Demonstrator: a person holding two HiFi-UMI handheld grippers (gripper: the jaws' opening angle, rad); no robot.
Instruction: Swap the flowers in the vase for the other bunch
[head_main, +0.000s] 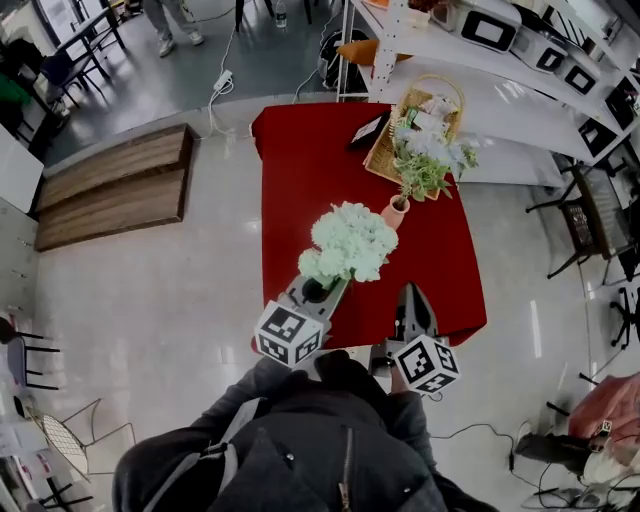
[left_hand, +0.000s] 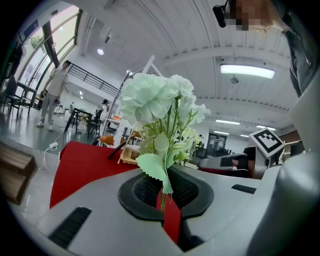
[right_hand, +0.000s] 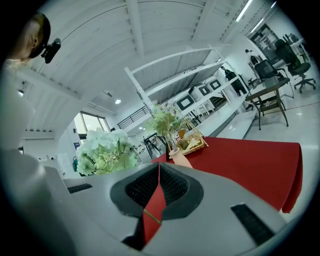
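My left gripper (head_main: 323, 291) is shut on the stems of a pale green hydrangea bunch (head_main: 348, 243) and holds it upright over the near part of the red table (head_main: 300, 170). In the left gripper view the thin stems (left_hand: 162, 192) are pinched between the closed jaws, with the blooms (left_hand: 152, 97) above. A pink vase (head_main: 395, 211) stands further back on the table with a green and lavender bunch (head_main: 430, 158) in it. My right gripper (head_main: 412, 297) is shut with nothing in it, near the table's front edge. The right gripper view shows the vase (right_hand: 180, 157) ahead.
A wicker basket (head_main: 388, 150) with small items sits at the table's back right, and a dark flat object (head_main: 369, 129) lies beside it. White shelving (head_main: 520, 70) stands behind the table. Wooden benches (head_main: 115, 185) lie on the floor at left, and chairs (head_main: 590, 215) stand at right.
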